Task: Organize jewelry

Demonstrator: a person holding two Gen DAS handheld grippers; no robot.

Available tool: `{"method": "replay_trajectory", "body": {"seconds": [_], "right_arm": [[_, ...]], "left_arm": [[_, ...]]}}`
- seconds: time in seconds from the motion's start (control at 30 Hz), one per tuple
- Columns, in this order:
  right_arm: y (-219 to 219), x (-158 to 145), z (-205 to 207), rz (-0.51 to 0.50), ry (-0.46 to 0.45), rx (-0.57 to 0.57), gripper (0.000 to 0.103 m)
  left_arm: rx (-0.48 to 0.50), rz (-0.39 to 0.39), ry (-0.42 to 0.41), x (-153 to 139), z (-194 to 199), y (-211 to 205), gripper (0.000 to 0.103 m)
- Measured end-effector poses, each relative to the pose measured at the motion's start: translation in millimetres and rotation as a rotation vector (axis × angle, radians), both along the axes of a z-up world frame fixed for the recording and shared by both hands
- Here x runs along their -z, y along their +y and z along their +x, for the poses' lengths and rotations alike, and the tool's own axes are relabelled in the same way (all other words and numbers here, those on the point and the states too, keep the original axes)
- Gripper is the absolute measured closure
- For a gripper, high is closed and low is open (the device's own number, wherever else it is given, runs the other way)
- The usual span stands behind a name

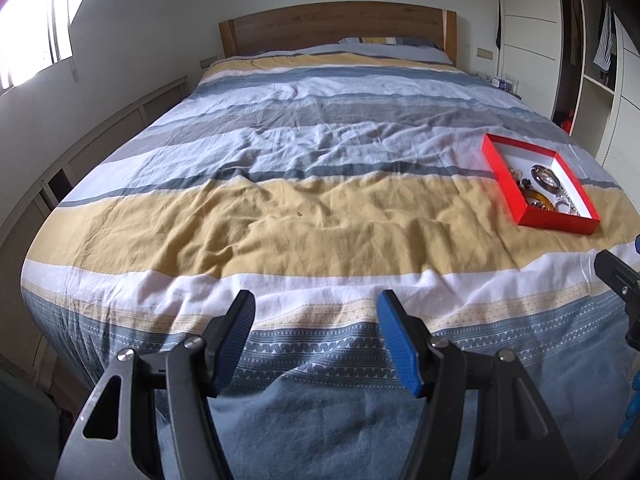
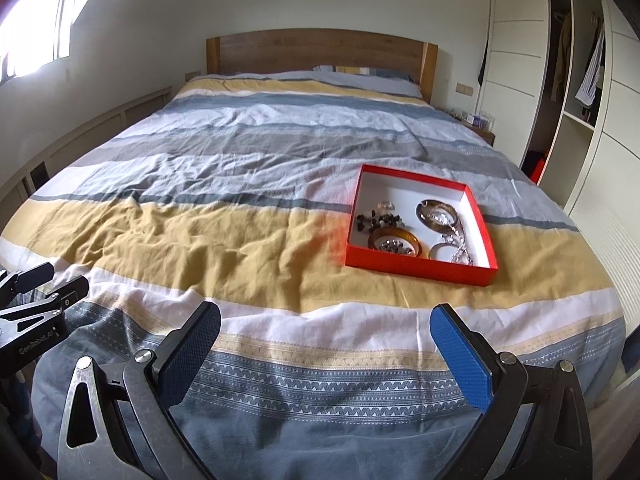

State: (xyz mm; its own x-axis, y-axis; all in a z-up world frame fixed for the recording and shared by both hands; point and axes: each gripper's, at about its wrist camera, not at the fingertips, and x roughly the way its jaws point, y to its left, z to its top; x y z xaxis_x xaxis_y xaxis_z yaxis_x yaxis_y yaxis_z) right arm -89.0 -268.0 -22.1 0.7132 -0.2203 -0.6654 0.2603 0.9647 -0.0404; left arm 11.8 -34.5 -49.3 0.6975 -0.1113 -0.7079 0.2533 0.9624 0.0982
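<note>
Jewelry (image 2: 416, 232), a mixed heap of bangles, dark beads and glittering silver chains, is lying inside the shallow red cardboard tray with a white lining (image 2: 420, 268), which is resting on the striped yellow, grey, blue and white duvet (image 2: 240, 216) toward the bed's right edge, nearer the foot than the wooden headboard (image 2: 320, 50). Within the tray, we are seeing an amber bangle (image 2: 394, 240) at the near left corner, a cluster of dark beads (image 2: 380, 222) just behind it, a silver-grey bangle (image 2: 436, 210) toward the far right corner, and a sparkling chain (image 2: 460, 246) trailing along the right wall.

We are holding the left gripper (image 1: 316, 304) over the foot edge of the bed, its blue-padded fingers (image 1: 396, 340) standing apart and gripping nothing. We are holding the right gripper (image 2: 326, 322) likewise over the foot edge, its fingers (image 2: 460, 356) spread wide and empty, with the tray lying ahead of them and well apart. In the left wrist view the tray (image 1: 556, 222) is sitting far to the right. An open white wardrobe (image 2: 576, 80) is standing beyond the bed's right edge.
</note>
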Motion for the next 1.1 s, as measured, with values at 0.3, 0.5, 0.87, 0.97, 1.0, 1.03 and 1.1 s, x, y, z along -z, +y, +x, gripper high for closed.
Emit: {"method": "replay_trajectory", "body": {"seconds": [0.3,0.5,0.87,0.97,1.0,1.03,1.1], "right_arm": [[-1.5,16.6,13.9,-0.002,0.044,0.002,0.001],[-4.2,25.3,18.5,-0.006,0.067,0.015,0.001],[-8.3,38.0,22.6,-0.010,0.108,0.028,0.001],[-8.1,40.0,23.1,-0.011,0.115,0.028,0.001],[-8.2,40.8,23.3,-0.011,0.118,0.029,0.001],[-8.5,41.3,23.8,-0.012,0.121,0.030,0.001],[-9.1,42.2,24.2,-0.012,0.124,0.032,0.001]], "left_arm": [[0.014,-0.002,0.026,8.5,10.3,-5.2,0.042],[0.015,-0.002,0.044,16.1,16.2,-5.2,0.042],[0.020,-0.004,0.068,27.0,21.2,-4.6,0.042],[0.024,-0.003,0.072,28.9,21.9,-5.0,0.042],[0.024,-0.003,0.073,29.3,22.1,-5.3,0.042],[0.024,-0.003,0.072,29.4,22.1,-5.4,0.042],[0.023,-0.004,0.073,30.0,22.4,-5.4,0.042]]}}
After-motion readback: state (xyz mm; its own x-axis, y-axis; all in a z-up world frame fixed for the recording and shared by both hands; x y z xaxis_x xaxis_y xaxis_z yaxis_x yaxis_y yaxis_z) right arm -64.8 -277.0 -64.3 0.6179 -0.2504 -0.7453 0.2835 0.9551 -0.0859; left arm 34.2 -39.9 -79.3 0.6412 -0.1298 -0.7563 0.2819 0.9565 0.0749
